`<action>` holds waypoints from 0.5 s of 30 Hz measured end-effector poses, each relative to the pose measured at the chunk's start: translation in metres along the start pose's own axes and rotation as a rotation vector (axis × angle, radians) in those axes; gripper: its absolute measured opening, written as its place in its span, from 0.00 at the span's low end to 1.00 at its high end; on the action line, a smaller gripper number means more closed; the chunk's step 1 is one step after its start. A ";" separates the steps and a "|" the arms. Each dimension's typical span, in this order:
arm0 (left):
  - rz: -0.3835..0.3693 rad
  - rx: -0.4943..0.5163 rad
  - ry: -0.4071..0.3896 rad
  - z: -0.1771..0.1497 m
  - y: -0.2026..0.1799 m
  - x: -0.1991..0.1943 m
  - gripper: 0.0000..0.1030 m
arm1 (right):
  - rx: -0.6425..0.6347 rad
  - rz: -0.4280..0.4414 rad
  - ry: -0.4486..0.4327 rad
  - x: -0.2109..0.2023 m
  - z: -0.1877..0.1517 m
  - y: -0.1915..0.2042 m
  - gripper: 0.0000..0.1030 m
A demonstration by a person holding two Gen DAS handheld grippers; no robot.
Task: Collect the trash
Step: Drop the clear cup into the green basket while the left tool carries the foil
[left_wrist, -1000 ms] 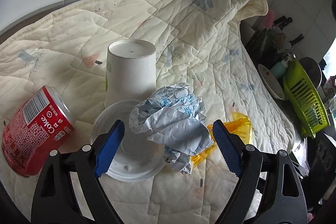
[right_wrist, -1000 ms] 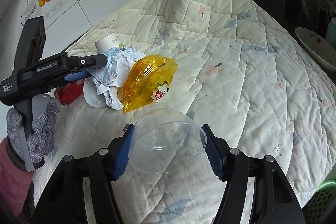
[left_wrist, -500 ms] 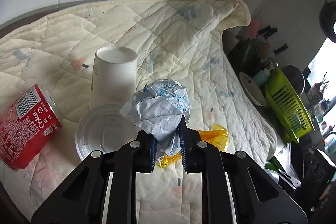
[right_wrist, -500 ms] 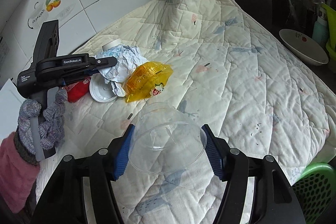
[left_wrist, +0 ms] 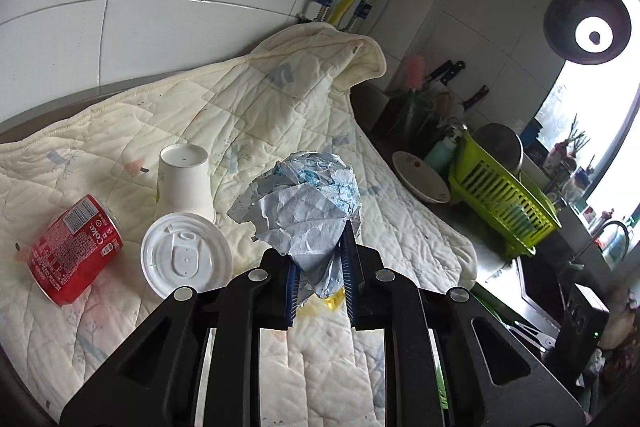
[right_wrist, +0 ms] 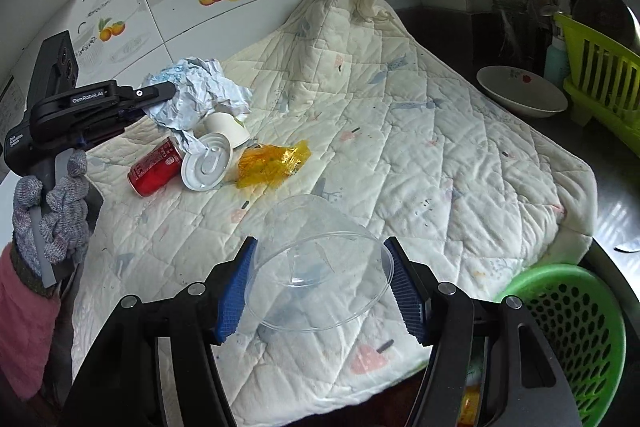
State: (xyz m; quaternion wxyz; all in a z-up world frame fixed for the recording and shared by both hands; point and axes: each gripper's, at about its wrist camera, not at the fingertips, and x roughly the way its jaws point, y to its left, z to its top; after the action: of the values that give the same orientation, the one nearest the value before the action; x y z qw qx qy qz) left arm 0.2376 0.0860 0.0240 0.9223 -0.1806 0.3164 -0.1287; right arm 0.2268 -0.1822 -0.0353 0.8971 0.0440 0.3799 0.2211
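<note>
My left gripper (left_wrist: 320, 263) is shut on a crumpled blue-white paper wad (left_wrist: 304, 203) and holds it above the quilt; it also shows in the right wrist view (right_wrist: 192, 95). My right gripper (right_wrist: 320, 283) is shut on a clear plastic dome lid (right_wrist: 320, 267), held above the quilt's near edge. On the quilt lie a red Coke can (left_wrist: 74, 251), a white flat lid (left_wrist: 186, 261), an upturned white paper cup (left_wrist: 184, 179) and a yellow wrapper (right_wrist: 272, 165).
A green trash basket (right_wrist: 568, 331) stands below the quilt's near right corner. A white bowl (right_wrist: 520, 91) and a green dish rack (right_wrist: 600, 75) sit on the dark counter to the right. Tiled wall runs behind the quilt (right_wrist: 440, 155).
My left gripper closed on the paper wad and lifted it off the quilt. My right gripper, still holding the clear lid, pulled back toward the green basket.
</note>
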 end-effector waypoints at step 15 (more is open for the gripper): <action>-0.141 0.116 0.040 -0.039 -0.082 -0.014 0.17 | 0.224 -0.259 0.021 -0.078 -0.072 -0.114 0.60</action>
State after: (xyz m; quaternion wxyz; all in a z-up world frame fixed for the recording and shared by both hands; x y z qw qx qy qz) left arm 0.1919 0.0065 0.0367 0.9134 -0.1463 0.3132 -0.2149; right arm 0.1701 -0.3248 -0.0631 0.9035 0.0921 0.4142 0.0602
